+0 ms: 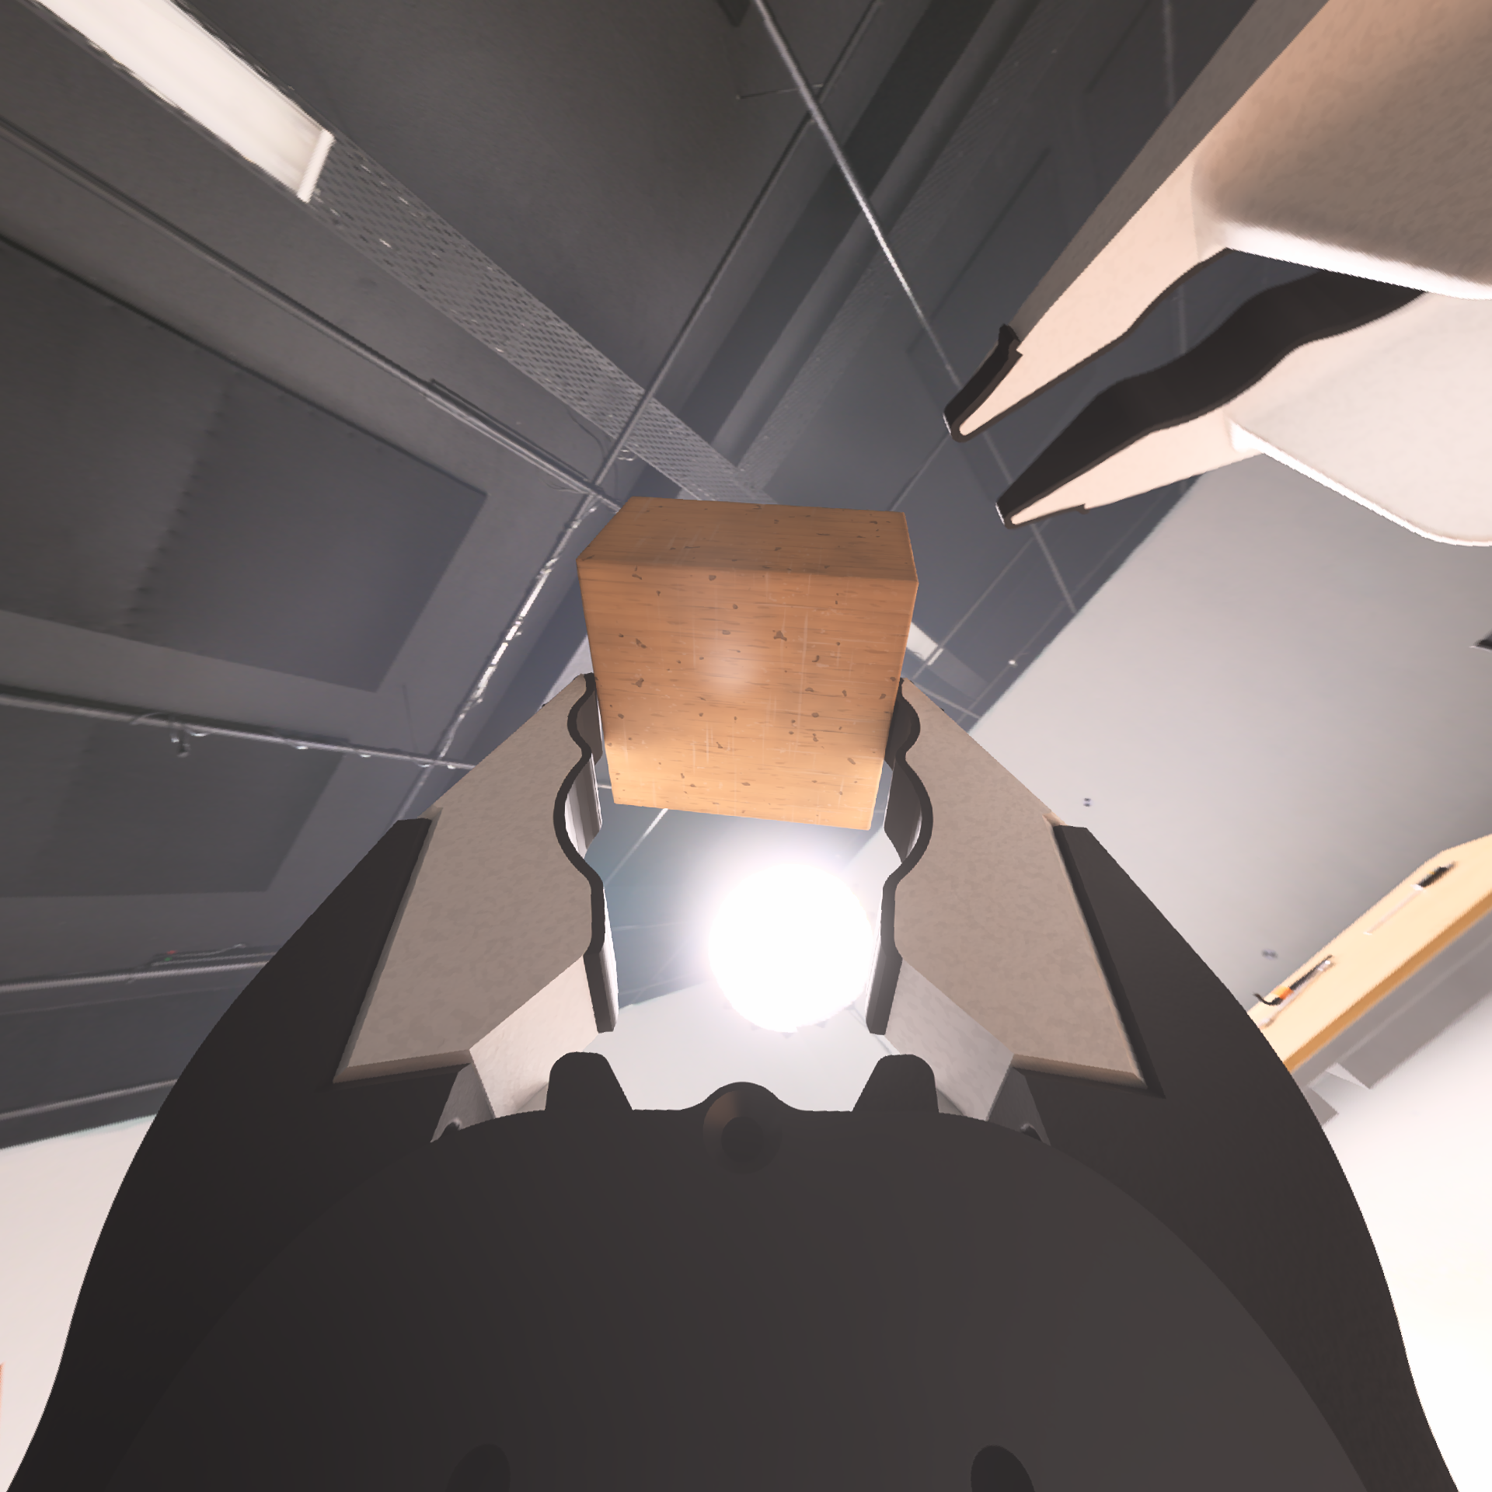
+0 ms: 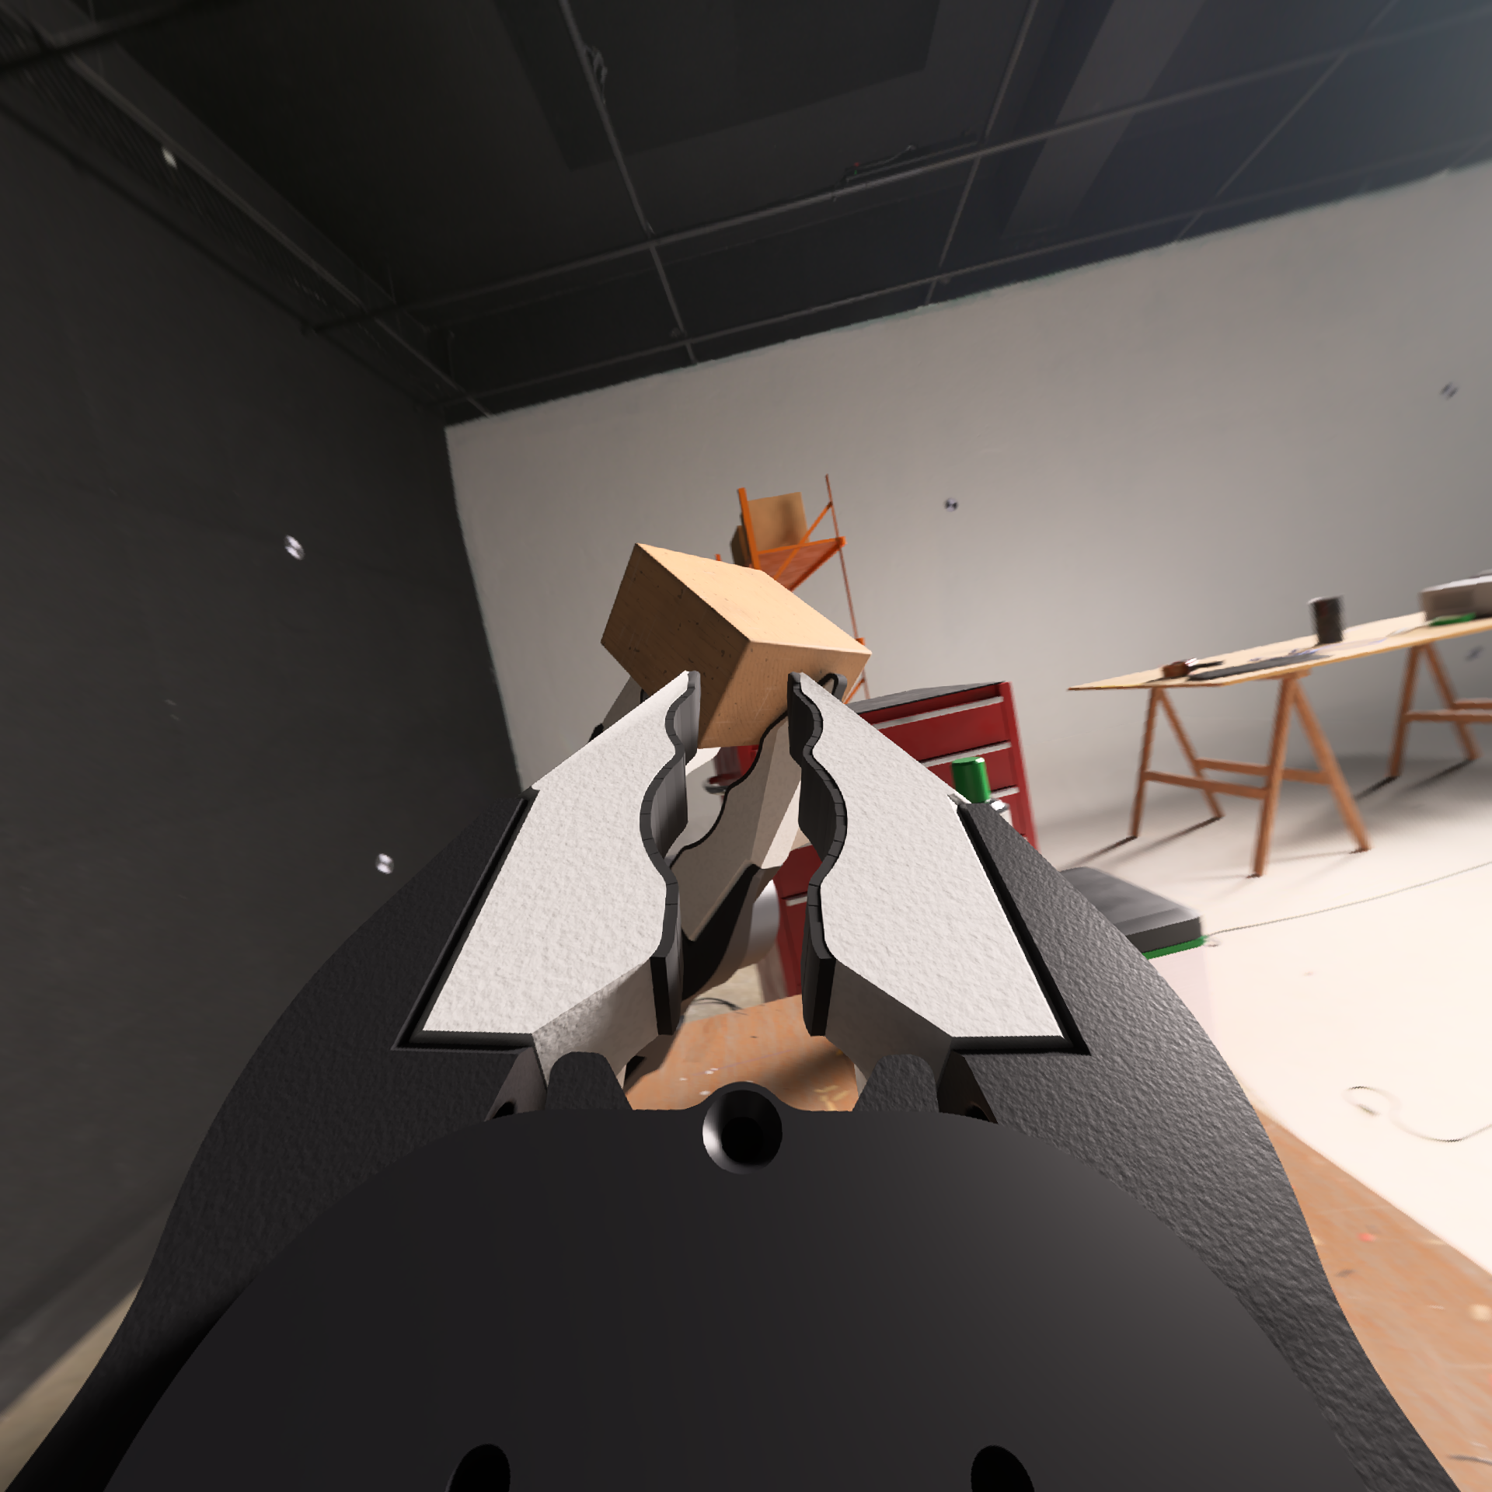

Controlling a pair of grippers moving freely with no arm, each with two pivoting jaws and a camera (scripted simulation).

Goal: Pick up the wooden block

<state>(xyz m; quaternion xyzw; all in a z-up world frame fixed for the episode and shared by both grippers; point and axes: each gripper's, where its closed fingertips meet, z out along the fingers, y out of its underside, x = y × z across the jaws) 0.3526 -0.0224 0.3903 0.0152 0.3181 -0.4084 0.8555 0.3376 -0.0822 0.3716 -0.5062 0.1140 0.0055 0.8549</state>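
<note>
The wooden block (image 1: 747, 662) is a light brown cube gripped between the pads of my left gripper (image 1: 747, 686), which points up toward the dark ceiling. The block is held in the air, touching nothing else. My right gripper (image 1: 985, 468) shows at the upper right of the left wrist view, its fingers apart and empty, a short way from the block. In the right wrist view the block (image 2: 727, 638) sits just beyond my right gripper's (image 2: 743, 682) parted tips, and the left gripper's fingers (image 2: 767, 807) show under it.
A bright lamp (image 1: 783, 945) glares behind the block. A red tool cabinet (image 2: 961, 727) with a green can (image 2: 971, 779), an orange rack (image 2: 795, 541) and a trestle table (image 2: 1292, 654) stand by the far wall. A wooden tabletop (image 2: 743, 1049) lies below.
</note>
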